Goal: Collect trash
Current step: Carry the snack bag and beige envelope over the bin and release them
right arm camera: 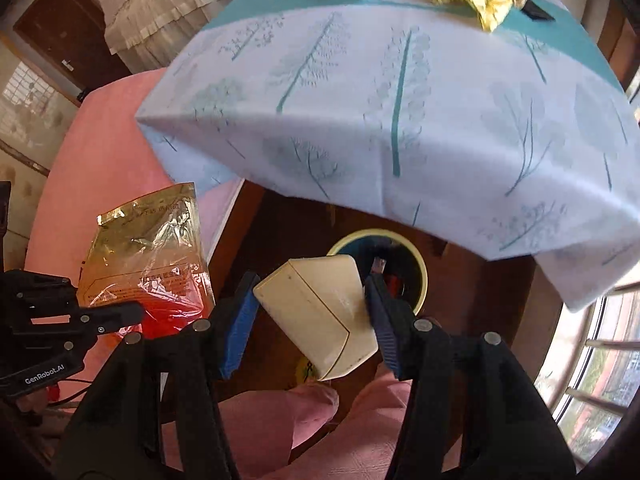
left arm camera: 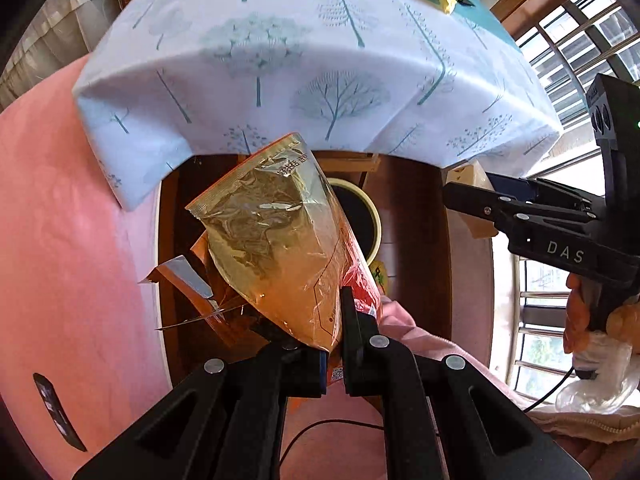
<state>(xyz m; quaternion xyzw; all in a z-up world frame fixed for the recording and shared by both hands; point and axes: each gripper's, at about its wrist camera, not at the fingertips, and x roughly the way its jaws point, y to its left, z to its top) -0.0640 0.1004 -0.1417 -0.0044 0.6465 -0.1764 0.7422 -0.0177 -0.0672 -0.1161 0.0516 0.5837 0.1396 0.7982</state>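
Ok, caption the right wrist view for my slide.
Right gripper carries a cream box above the bin; left gripper holds a foil bag.

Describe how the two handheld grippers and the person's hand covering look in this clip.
Both grippers are matte black plastic with silver pivot screws. The right gripper has ribbed blue pads on its fingers and "DAS" in white on its side. The left gripper bears white "GenRobot.AI" lettering. A thin black cable trails from the right handle, and the hand there wears a loose clear plastic glove.

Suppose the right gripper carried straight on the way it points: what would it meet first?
Probably the bin on the floor below the table: the right gripper, holding a cream box, points down at its rim. Depth is unclear.
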